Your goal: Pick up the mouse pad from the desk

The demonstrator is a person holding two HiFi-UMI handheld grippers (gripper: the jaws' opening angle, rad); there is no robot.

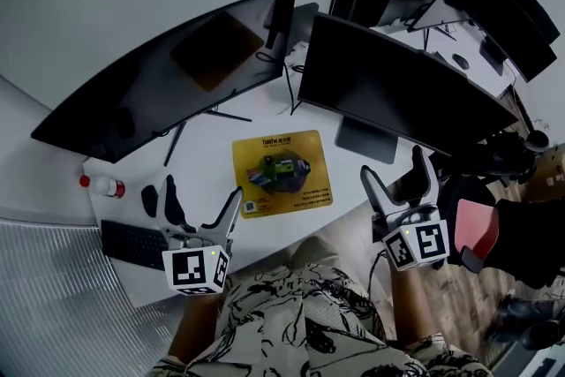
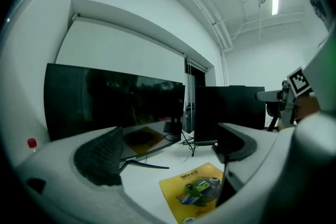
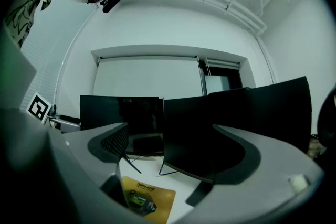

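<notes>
A yellow mouse pad (image 1: 282,173) with a green printed picture lies flat on the white desk (image 1: 207,154), in front of the two monitors. It shows low between the jaws in the left gripper view (image 2: 195,190) and at the bottom left in the right gripper view (image 3: 147,196). My left gripper (image 1: 202,209) hovers at the desk's near edge, left of the pad, jaws wide apart and empty. My right gripper (image 1: 396,177) is held off the desk's right front corner, also open with nothing in it. Neither touches the pad.
A wide curved monitor (image 1: 168,71) stands at the back left and a second dark monitor (image 1: 402,97) at the back right, cables between them. A black keyboard (image 1: 131,245), a dark mouse (image 1: 150,199) and a small red-capped bottle (image 1: 103,185) sit at the left.
</notes>
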